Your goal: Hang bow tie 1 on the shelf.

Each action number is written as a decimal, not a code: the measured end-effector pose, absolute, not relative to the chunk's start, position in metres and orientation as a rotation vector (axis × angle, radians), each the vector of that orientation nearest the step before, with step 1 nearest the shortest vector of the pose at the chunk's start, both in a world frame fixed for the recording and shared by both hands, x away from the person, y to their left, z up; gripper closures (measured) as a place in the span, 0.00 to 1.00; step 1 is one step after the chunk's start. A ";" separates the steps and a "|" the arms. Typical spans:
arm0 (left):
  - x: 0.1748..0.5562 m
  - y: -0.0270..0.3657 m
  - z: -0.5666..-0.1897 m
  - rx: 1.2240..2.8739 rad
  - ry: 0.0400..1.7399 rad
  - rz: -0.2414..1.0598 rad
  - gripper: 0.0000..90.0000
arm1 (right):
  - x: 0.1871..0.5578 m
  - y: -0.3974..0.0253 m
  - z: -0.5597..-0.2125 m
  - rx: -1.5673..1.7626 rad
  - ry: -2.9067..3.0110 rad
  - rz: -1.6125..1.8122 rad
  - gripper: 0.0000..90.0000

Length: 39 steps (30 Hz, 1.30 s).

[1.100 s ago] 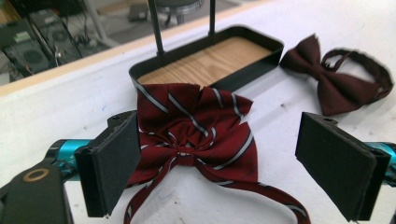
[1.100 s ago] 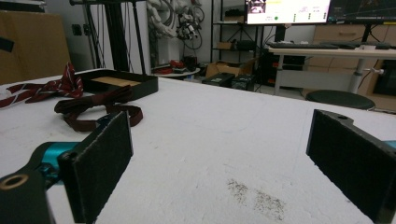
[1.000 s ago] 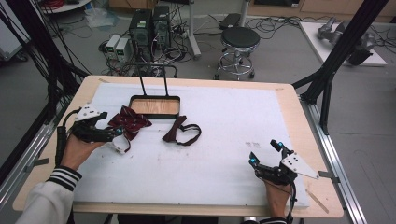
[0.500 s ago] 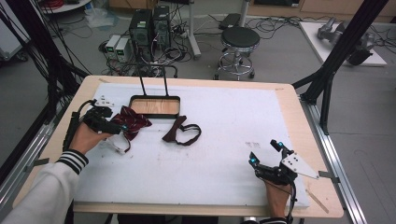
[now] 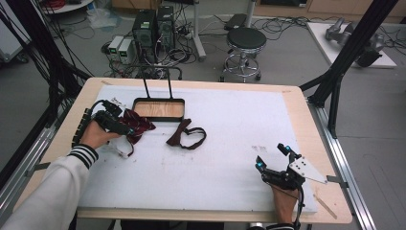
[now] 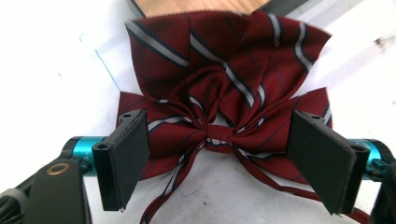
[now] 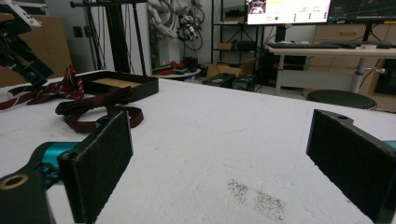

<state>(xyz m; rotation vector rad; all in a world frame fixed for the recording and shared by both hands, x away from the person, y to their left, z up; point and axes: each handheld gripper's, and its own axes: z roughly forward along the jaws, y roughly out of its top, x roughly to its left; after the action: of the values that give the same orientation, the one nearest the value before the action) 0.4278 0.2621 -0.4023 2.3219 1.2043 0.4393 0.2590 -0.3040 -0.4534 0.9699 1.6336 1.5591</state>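
White foam sheet (image 5: 225, 143) over wooden tabletop (image 5: 306, 103), covering most of it. Beyond far edge, seen in high view: round stool (image 5: 245, 38), PC towers (image 5: 154, 26) w/ cables. Seen in right tool view instead: desk w/ monitor (image 7: 287, 10) at room level behind.

On sheet near far-left: shallow black tray (image 5: 159, 109) w/ wood base, two upright rods at back edge. Just right of and nearer than tray: dark brown bow tie (image 5: 186, 135) w/ looped strap, lying flat, apart from both tools.

Striped maroon bow tie (image 5: 138, 125) just left of tray, touching its near-left corner area; left tool view gives stripes, centre knot (image 6: 219, 136) and thin straps trailing toward camera — detail lost in high view, where hand and tool cover part of it.

Left tool (image 5: 115, 123) at bow tie's left side, held by hand (image 5: 95, 136) in striped cuff. In left tool view (image 6: 224, 158) jaws spread wide, one pad each side of knot, over the wings; nothing clamped. Contact w/ fabric: cannot tell.

Right tool (image 5: 274, 162) near front-right of sheet, well apart from both ties, jaws apart, nothing between. Right tool view (image 7: 217, 158): bare sheet w/ small dark speck patch (image 7: 254, 198) between pads; brown tie, tray, maroon tie far off at left.
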 end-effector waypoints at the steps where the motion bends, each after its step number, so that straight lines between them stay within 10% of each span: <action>1: 0.429 0.262 -0.403 2.329 1.212 0.429 0.25 | 0.259 -0.304 -0.453 0.969 1.634 1.559 0.07; 39: 0.440 0.253 -0.415 2.374 1.246 0.341 0.72 | 0.259 -0.304 -0.453 0.968 1.634 1.559 0.07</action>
<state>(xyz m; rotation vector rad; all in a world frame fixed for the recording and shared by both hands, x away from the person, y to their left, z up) 0.4404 0.2534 -0.4147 2.3737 1.2459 0.3411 0.2593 -0.3040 -0.4534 0.9681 1.6337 1.5588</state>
